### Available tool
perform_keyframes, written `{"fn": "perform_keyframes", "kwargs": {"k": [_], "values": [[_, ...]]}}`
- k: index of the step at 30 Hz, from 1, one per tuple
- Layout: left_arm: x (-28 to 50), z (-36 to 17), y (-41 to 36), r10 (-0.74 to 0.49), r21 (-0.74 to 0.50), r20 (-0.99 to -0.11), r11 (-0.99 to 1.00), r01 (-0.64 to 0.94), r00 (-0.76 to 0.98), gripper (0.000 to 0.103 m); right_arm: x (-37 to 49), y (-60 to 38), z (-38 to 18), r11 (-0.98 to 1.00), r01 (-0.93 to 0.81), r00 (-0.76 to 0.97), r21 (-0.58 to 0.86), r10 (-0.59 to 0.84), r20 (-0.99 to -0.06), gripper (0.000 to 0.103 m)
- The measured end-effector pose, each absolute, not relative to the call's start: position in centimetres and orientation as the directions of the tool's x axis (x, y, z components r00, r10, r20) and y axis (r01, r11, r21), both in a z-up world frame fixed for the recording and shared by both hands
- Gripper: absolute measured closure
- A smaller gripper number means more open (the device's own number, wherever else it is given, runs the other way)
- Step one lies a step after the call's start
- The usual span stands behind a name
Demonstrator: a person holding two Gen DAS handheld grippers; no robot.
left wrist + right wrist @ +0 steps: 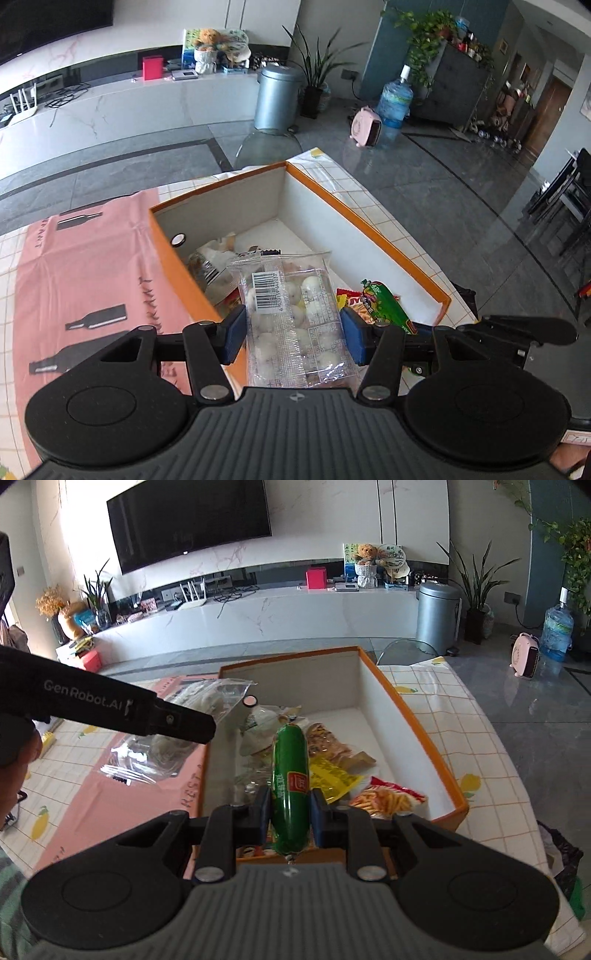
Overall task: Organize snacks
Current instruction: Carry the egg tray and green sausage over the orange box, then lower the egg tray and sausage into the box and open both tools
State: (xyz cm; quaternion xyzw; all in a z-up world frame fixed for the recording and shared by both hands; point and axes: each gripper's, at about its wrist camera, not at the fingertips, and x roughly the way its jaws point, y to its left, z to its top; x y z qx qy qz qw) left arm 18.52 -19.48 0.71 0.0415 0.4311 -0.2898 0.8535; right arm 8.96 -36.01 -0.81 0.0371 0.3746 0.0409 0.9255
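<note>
My left gripper (293,334) is shut on a clear packet of white round snacks (291,310) with a barcode label, its blue pads pressing both sides. The packet hangs over the near left corner of an orange box (369,229) with a white inside. My right gripper (291,810) is shut on a green sausage stick (290,775), held lengthwise over the same orange box (410,716). The left tool's black housing (110,705) crosses the left of the right wrist view, with the clear packet (147,757) below it.
Several snack packets lie in the box: a green pouch (384,302), a yellow packet (332,775), a fries packet (388,797). The box stands on a pink cloth (85,266) and a checked tablecloth (461,716). The table edge is close on the right. A grey bin (277,96) stands beyond.
</note>
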Motion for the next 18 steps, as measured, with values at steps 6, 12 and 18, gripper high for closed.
{"fn": "perform_keyframes", "kwargs": {"k": [6,12,18], "values": [[21.7,-1.7,-22.4,-0.424,-0.146,-0.805,0.820,0.553,0.415,0.041,13.8,-38.0,-2.7,0.994,-0.112,0.659,0.019,0.088,-0.747,0.084],[23.9,-3.5,-23.9,-0.401,-0.133,-0.832,0.814,0.565,0.383,0.041,19.1,-38.4,-4.7,0.985,-0.173,0.597,-0.003,0.102,-0.795,0.084],[25.8,-5.1,-24.9,-0.379,-0.122,-0.853,0.813,0.569,0.359,0.041,22.0,-37.9,-6.1,0.975,-0.216,0.557,-0.042,0.088,-0.826,0.084]]}}
